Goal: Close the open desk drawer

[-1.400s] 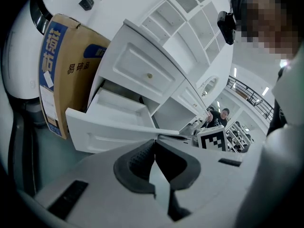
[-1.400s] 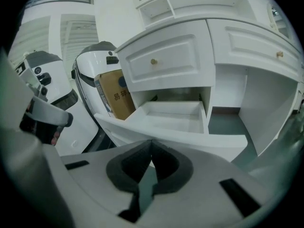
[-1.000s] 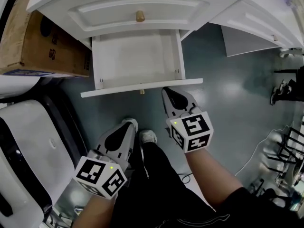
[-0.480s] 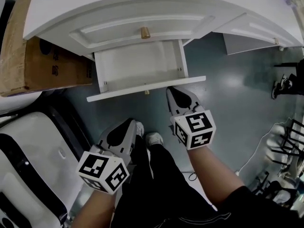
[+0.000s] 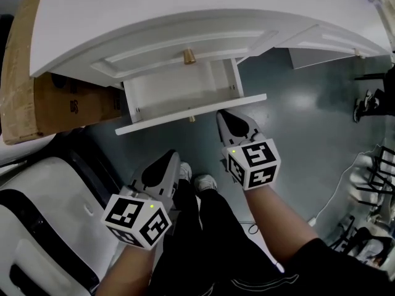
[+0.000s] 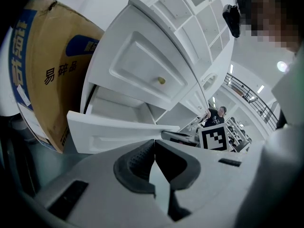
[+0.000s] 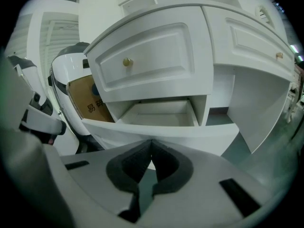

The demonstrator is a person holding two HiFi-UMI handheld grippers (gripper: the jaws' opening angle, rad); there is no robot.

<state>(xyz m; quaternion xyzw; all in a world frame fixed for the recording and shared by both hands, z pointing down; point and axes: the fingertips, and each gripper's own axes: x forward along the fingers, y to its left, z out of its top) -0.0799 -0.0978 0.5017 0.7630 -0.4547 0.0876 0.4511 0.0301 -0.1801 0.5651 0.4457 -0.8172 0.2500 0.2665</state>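
The white desk (image 5: 185,11) has its lower drawer (image 5: 179,90) pulled out and empty, below a closed drawer with a brass knob (image 5: 189,57). The open drawer's front panel (image 5: 191,113) carries a small knob on its underside. My right gripper (image 5: 224,116) is shut with nothing in it, its tips at the right part of that panel. The left gripper (image 5: 169,160) is shut and empty, lower down and apart from the drawer. The right gripper view has the drawer front (image 7: 161,131) just beyond the right gripper (image 7: 151,145). The left gripper view shows the panel (image 6: 109,134) past the left gripper (image 6: 154,144).
A cardboard box (image 5: 62,100) stands under the desk at left. A white and black object (image 5: 37,214) fills the lower left. The person's legs and shoes (image 5: 203,181) are between the grippers. A second drawer knob (image 5: 355,53) and dark chair legs (image 5: 370,113) are at right.
The visible open length of the drawer has shortened, and its front panel sits closer to the desk. The right gripper stays at the panel. The desk top covers more of the view.
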